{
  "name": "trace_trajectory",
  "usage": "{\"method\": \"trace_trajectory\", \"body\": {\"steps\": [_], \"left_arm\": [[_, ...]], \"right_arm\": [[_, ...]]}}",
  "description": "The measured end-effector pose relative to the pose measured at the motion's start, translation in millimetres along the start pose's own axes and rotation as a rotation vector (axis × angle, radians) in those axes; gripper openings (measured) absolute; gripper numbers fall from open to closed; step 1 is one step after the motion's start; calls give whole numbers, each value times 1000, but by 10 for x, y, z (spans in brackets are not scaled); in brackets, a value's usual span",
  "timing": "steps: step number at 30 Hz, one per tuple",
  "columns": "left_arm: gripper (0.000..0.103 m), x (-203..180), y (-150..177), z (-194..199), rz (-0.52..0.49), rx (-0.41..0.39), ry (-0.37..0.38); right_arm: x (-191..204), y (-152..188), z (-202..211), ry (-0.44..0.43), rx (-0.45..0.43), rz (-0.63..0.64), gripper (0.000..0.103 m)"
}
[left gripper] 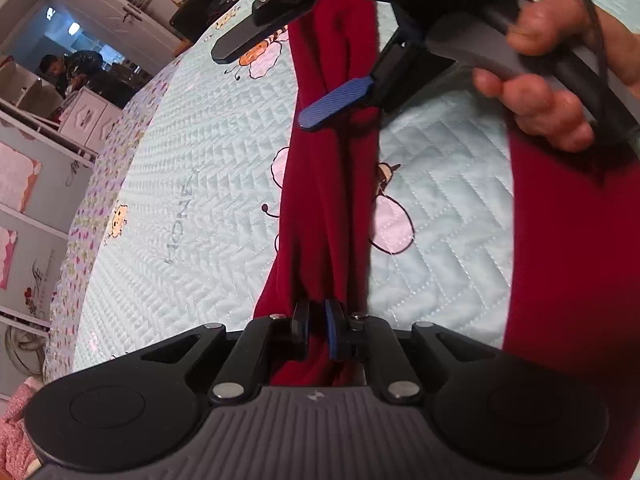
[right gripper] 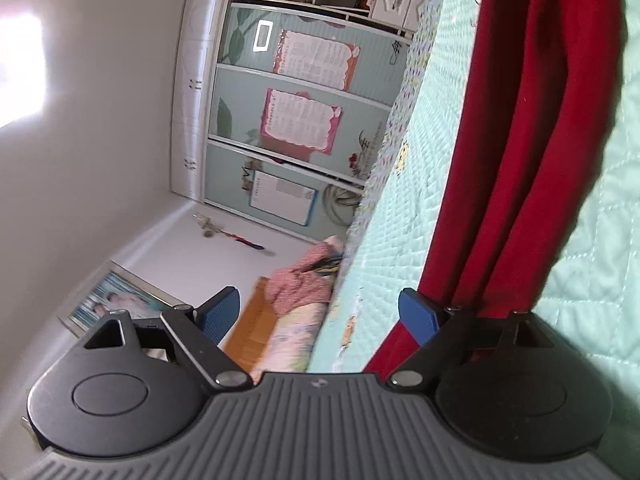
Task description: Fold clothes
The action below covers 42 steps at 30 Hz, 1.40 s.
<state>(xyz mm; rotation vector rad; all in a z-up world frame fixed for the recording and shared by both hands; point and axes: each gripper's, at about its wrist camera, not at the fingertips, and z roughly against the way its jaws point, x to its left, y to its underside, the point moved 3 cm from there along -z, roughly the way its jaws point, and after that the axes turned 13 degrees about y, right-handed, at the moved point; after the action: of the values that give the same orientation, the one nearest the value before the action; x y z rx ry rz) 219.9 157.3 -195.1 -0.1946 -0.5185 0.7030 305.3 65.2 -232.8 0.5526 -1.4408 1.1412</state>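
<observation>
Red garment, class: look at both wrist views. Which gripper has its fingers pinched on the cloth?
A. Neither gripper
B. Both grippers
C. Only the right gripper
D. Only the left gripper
D: the left gripper has its fingers nearly together on the red garment, while the right gripper stands wide open, its fingers apart with no cloth pressed between them.
</observation>
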Motion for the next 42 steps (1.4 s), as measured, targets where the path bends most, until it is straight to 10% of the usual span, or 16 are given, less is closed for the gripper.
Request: {"method": "trace_trajectory", "body": {"steps": [11, 18, 33, 42], "left_arm": [[20, -38, 16, -10, -7, 18, 4], [3, 84, -5, 84, 53, -23, 3], [2, 1148, -50, -25, 313, -80, -7], [2, 1716, 3, -235, 445, -65, 13]], "right_arm": [[-114, -11, -3, -8, 6, -8, 87], [-121, -19, -13, -12, 3, -11, 87], [-108, -60, 67, 1, -82, 15, 87], [184, 182, -321, 100, 155, 278, 90]]}}
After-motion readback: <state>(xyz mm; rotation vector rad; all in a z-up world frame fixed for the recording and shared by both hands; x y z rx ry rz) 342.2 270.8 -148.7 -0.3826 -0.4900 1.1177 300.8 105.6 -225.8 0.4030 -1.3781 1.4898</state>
